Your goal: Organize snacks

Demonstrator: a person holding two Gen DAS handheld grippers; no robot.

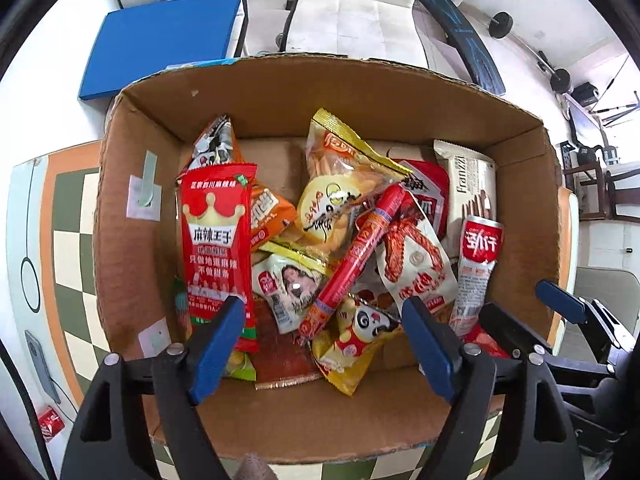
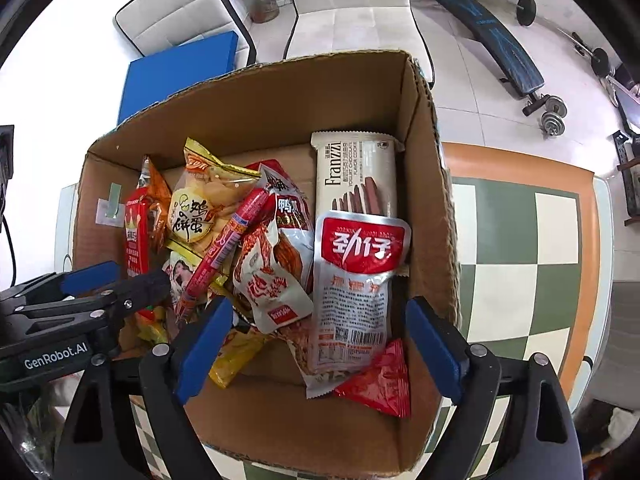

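Right now both my tongs hang over the cardboard box point(image 1: 532, 208), pointing down into it. My left gripper point(image 1: 324, 344) has its jaws spread wide with nothing between them, and my right gripper point(image 2: 320, 352) is just as wide apart and empty.

The snacks are all in the box, heaped loosely: a tall red packet point(image 1: 216, 248) leaning at the left wall, a red sausage stick point(image 1: 356, 256) lying slantwise across the pile, a silver and red pouch point(image 2: 356, 292) and a cream wafer pack point(image 2: 352, 176) by the right wall.

I judge the risk is in the clutter. The packets overlap, so closing on one may catch its neighbour's edge too, and the slick foil could slide out of my pads. My two grippers also sit near each other and could knock together.

Underneath is a green and cream chequered table point(image 2: 516, 240) with an orange border. Beyond it I see white chairs point(image 1: 352, 8), a blue pad point(image 1: 160, 44), a pale tiled floor and a weight bench point(image 2: 492, 36).
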